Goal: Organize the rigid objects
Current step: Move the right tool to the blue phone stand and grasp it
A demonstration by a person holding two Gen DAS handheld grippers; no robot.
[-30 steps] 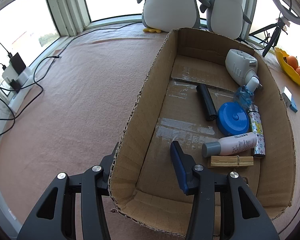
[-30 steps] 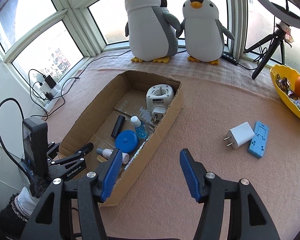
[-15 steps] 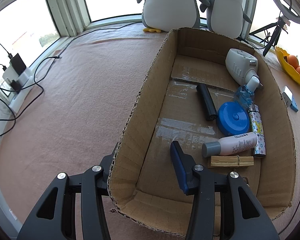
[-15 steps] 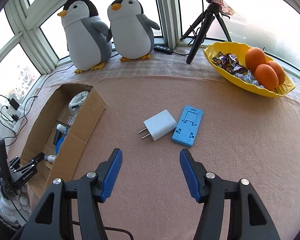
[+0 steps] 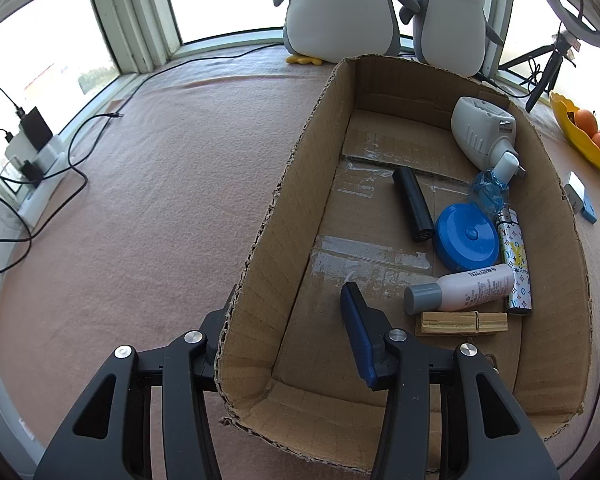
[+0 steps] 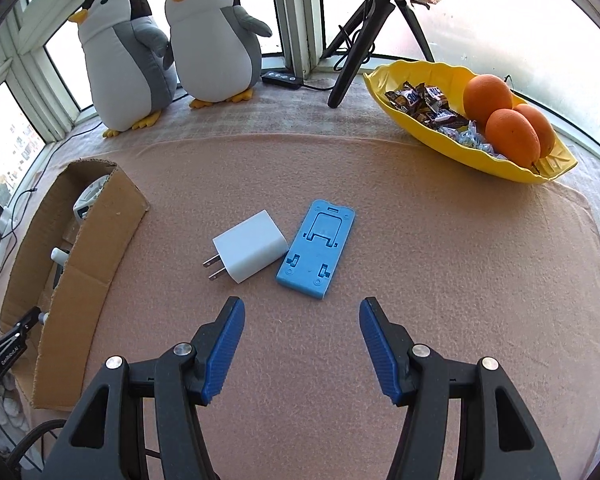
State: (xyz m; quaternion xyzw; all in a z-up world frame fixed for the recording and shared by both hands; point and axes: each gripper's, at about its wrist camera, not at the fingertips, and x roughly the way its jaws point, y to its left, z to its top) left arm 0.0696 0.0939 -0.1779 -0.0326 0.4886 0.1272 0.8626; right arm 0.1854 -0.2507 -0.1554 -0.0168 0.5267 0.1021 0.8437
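Swinging away from the cardboard box point(image 6: 96, 240), my right tool point(image 6: 300, 308) now hangs over the open pink surface point(image 6: 440, 248), tilted steeply down. The white charger point(image 6: 250, 252) and the blue phone stand point(image 6: 318, 248) lie just beyond its tips. Its jaws stand apart with nothing between them. My left tool point(image 5: 284, 304) has not shifted. It straddles the box's near left corner, one finger outside the wall and one inside. The inner pad is clear of the cardboard, so I read it as open and not clamping.

I judge the step in hand to be picking up one of these two loose pieces for the box. They touch along one edge, so I would take the charger first. I would come down across its two flat sides with the prongs pointing away from the pads. I would also stay left of the stand so the right finger does not drag it. The stand lies flat and thin, and I expect it to need a grip across its long edges.

Room is generous here. The nearest obstacles, the yellow fruit bowl point(image 6: 496, 164) and the tripod point(image 6: 364, 28), sit well apart on the far right. On the way left, the box's right wall is the edge to clear. Inside, the far left of the box floor point(image 5: 380, 148) looks free.
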